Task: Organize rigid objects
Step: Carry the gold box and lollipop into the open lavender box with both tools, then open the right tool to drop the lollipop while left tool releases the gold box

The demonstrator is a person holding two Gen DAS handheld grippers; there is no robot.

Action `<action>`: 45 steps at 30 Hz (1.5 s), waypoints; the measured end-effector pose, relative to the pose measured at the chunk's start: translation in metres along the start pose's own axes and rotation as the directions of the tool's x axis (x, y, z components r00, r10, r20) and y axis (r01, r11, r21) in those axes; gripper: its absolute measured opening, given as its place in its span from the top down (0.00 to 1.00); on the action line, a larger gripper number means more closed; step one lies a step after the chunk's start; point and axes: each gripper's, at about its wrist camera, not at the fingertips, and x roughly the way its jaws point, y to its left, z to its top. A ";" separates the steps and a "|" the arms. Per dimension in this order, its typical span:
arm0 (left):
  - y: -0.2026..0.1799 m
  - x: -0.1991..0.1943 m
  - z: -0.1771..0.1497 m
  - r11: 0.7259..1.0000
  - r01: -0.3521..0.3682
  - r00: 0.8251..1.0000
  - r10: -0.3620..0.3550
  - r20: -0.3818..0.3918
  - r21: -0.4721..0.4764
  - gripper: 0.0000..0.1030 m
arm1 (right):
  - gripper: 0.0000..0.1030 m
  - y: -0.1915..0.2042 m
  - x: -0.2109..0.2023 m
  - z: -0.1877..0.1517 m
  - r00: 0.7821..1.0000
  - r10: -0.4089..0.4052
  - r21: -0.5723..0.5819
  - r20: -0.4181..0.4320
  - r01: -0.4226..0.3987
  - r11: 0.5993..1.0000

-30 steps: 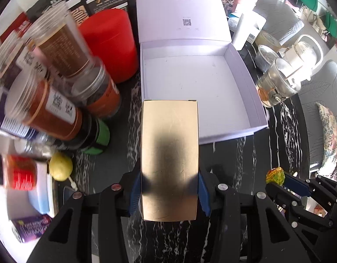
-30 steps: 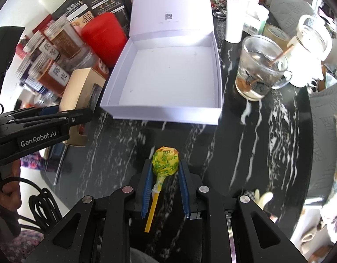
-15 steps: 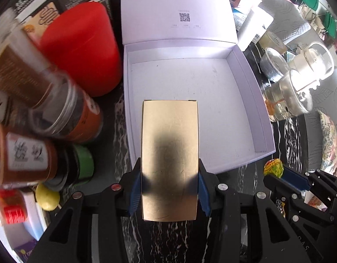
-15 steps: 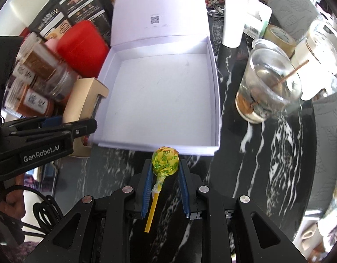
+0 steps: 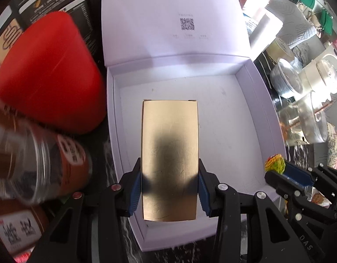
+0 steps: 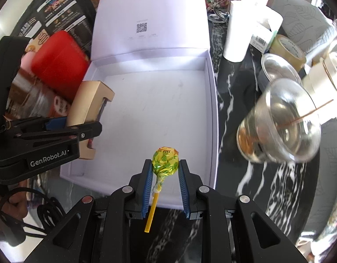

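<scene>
Left claw (image 5: 169,188) is clamped on a flat gold cardboard box (image 5: 170,153) over the open white gift box (image 5: 251,118). Right claw (image 6: 165,184) pinches a yellow-wrapped lollipop (image 6: 165,162) at its near rim.

Left gripper (image 6: 89,129), side of body — white lettering "GenRobot.AI". Right gripper (image 5: 275,175), body — letters "DAS". White box lid (image 6: 146,17) — QR code; faint heading above it, not legible.

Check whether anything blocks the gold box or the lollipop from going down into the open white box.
Nothing visible does. The gold box and lollipop both hang over the white box, whose floor below them is bare.
</scene>
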 end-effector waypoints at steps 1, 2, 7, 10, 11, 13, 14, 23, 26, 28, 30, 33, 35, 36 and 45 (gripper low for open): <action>0.002 0.002 0.003 1.000 -0.002 1.000 0.002 0.001 0.000 0.57 | 0.77 0.000 0.002 0.004 1.000 -0.009 0.001 0.010 0.009 1.000; 0.003 0.004 0.005 1.000 0.000 1.000 0.000 0.002 0.002 0.57 | 0.77 0.001 0.004 0.008 1.000 -0.012 0.002 0.019 0.011 1.000; 0.008 0.012 0.016 1.000 -0.011 1.000 0.011 0.016 0.027 0.57 | 0.77 0.004 0.010 0.026 0.998 -0.024 0.008 0.059 0.024 1.000; 0.011 0.016 0.023 1.000 -0.012 1.000 0.011 0.024 0.021 0.57 | 0.77 0.005 0.015 0.036 0.997 -0.032 0.010 0.076 0.032 0.999; 0.012 0.018 0.026 1.000 -0.009 1.000 0.009 0.026 0.019 0.57 | 0.77 0.006 0.018 0.040 0.996 -0.037 0.007 0.080 0.036 0.999; 0.015 0.020 0.031 1.000 -0.012 1.000 0.012 0.027 0.018 0.57 | 0.77 0.007 0.023 0.046 0.995 -0.049 -0.001 0.084 0.049 0.999; 0.017 0.022 0.033 1.000 -0.016 0.999 0.016 0.028 0.018 0.57 | 0.77 0.006 0.025 0.049 0.995 -0.052 -0.003 0.085 0.052 0.999; 0.025 0.037 0.048 0.999 -0.032 0.999 0.032 0.017 -0.019 0.57 | 0.77 0.008 0.041 0.063 0.991 -0.092 -0.011 0.098 0.093 0.996; 0.025 0.038 0.050 1.000 -0.025 1.000 0.025 0.012 -0.019 0.57 | 0.76 0.007 0.041 0.064 0.989 -0.105 -0.009 0.107 0.106 0.994; 0.025 0.037 0.051 1.000 -0.021 1.000 0.021 0.018 -0.015 0.57 | 0.76 0.009 0.039 0.064 0.987 -0.117 -0.015 0.114 0.120 0.993; 0.024 0.035 0.051 0.999 -0.032 0.999 0.033 0.019 -0.009 0.57 | 0.72 0.009 0.034 0.063 0.984 -0.131 -0.015 0.125 0.134 0.991; 0.023 0.033 0.050 0.999 -0.045 0.999 0.045 0.011 -0.006 0.57 | 0.64 0.010 0.029 0.061 0.981 -0.144 -0.003 0.131 0.145 0.989; 0.017 0.029 0.049 0.999 -0.044 0.999 0.044 0.010 -0.012 0.56 | 0.64 0.009 0.023 0.059 0.980 -0.148 0.010 0.135 0.148 0.989; 0.014 0.026 0.049 0.999 -0.048 0.999 0.048 0.013 -0.011 0.56 | 0.64 0.008 0.021 0.058 0.979 -0.148 0.016 0.138 0.147 0.989; 0.009 -0.017 0.053 0.997 -0.076 0.994 0.075 0.075 0.010 0.56 | 0.64 0.012 -0.007 0.049 0.975 -0.139 0.042 0.174 0.133 0.990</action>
